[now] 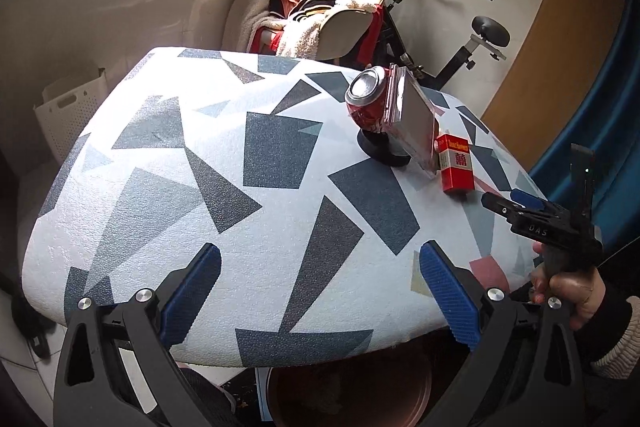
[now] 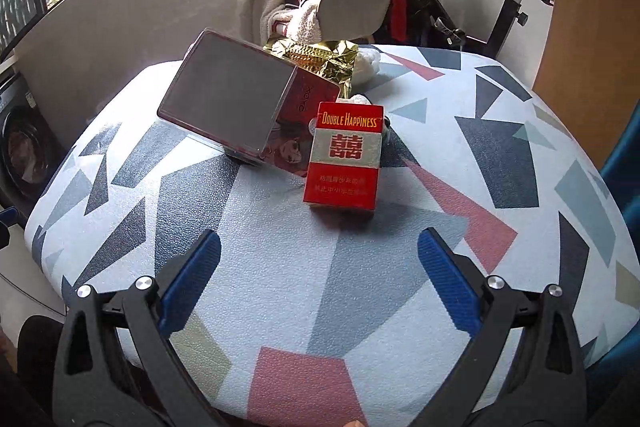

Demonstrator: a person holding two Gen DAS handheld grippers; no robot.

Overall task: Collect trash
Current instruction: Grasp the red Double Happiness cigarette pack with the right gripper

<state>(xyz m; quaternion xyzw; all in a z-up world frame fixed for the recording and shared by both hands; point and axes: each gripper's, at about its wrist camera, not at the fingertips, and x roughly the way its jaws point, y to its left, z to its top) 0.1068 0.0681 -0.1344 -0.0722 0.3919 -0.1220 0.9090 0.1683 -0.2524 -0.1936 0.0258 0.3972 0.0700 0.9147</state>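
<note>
A red cigarette pack (image 2: 342, 159) stands upright on the patterned table (image 2: 280, 267), a short way ahead of my open right gripper (image 2: 320, 287). Leaning beside it is a clear-cased red box (image 2: 240, 103). Behind them lie a gold foil wrapper (image 2: 320, 61) and a white tissue (image 2: 368, 65). In the left wrist view, a crushed red can (image 1: 368, 99) sits against the box (image 1: 412, 119), with the pack (image 1: 456, 163) to its right. My left gripper (image 1: 320, 291) stands open over the table's near edge, with nothing between its fingers. The right gripper (image 1: 504, 203) comes in from the right, held by a hand (image 1: 568, 283).
A brown bin (image 1: 348, 387) sits on the floor below the table's near edge. A chair piled with clothes (image 1: 320, 7) and an exercise bike (image 1: 460, 39) stand behind the table. A white basket (image 1: 68, 107) is at the left, and a washing machine (image 2: 24, 147) shows in the right wrist view.
</note>
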